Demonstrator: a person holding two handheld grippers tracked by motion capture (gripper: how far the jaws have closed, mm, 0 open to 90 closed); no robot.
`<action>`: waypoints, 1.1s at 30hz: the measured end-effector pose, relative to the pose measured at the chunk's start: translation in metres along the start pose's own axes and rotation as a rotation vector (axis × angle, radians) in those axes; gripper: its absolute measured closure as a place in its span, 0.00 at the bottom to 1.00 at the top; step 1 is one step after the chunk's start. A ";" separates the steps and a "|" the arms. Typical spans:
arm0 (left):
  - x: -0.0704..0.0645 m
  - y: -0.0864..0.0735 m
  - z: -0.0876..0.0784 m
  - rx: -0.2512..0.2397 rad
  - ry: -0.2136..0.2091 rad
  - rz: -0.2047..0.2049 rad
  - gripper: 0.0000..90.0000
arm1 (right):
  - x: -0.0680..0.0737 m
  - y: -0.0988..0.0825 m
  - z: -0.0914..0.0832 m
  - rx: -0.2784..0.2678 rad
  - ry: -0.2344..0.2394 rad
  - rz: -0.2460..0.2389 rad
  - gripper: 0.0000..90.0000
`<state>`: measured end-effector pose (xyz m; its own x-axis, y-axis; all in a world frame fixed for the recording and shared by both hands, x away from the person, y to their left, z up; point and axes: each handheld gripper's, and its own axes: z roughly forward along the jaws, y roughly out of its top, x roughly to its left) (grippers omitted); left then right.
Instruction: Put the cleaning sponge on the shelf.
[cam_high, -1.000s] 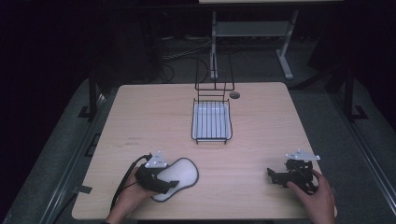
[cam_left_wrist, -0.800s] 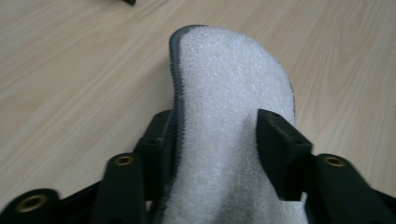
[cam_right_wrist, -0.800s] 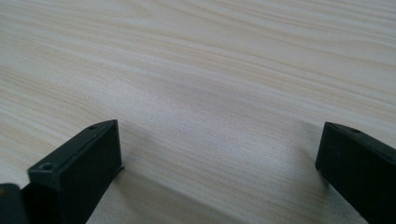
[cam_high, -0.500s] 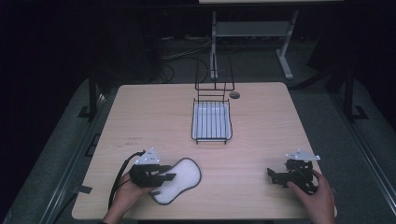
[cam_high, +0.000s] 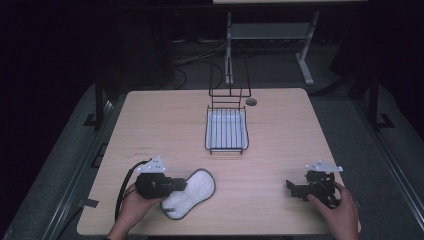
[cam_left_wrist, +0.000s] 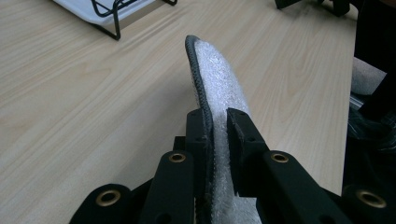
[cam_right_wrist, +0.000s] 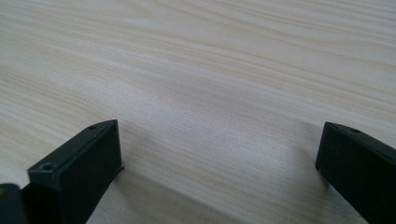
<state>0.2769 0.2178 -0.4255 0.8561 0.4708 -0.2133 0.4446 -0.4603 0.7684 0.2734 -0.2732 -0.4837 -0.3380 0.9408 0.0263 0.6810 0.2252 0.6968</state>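
Worktop (cam_high: 280, 150) of pale wood carries a black wire rack (cam_high: 226, 125) with a white tray in its base, standing near the middle of the far edge, just beside a small round grommet (cam_high: 251, 102). Near the front left corner lies a white fuzzy pad (cam_high: 192, 192) with a dark grey stitched rim, shaped like an insole, its far end pointing toward the middle of the worktop. The left gripper (cam_high: 181, 186), held in the person's left hand (cam_high: 131, 202), has its black fingers (cam_left_wrist: 198, 135) clamped on the near end of that pad; in the left gripper view the pad (cam_left_wrist: 217, 84) stands on edge between the fingers, grey rim on the left, white pile on the right, and curves away over the wood toward the rack's feet (cam_left_wrist: 114, 11). Near the front right corner the right gripper (cam_high: 291, 188) rests low over the worktop in the person's right hand (cam_high: 342, 212), well apart from the pad and the rack. In the right gripper view its fingers (cam_right_wrist: 84, 163) stand wide apart with bare wood grain between them.
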 end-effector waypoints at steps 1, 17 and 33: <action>0.000 0.001 0.000 -0.001 -0.003 0.001 0.89 | 0.000 0.000 0.000 0.000 0.000 0.000 0.00; -0.005 0.008 -0.007 -0.022 -0.005 0.025 0.91 | 0.000 0.000 0.000 0.000 0.000 0.000 0.00; -0.003 0.019 -0.014 -0.058 0.003 0.006 0.91 | 0.000 0.000 0.000 0.000 0.000 0.000 0.00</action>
<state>0.2794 0.2179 -0.4017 0.8580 0.4702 -0.2068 0.4233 -0.4192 0.8032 0.2734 -0.2732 -0.4837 -0.3380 0.9408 0.0263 0.6810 0.2252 0.6968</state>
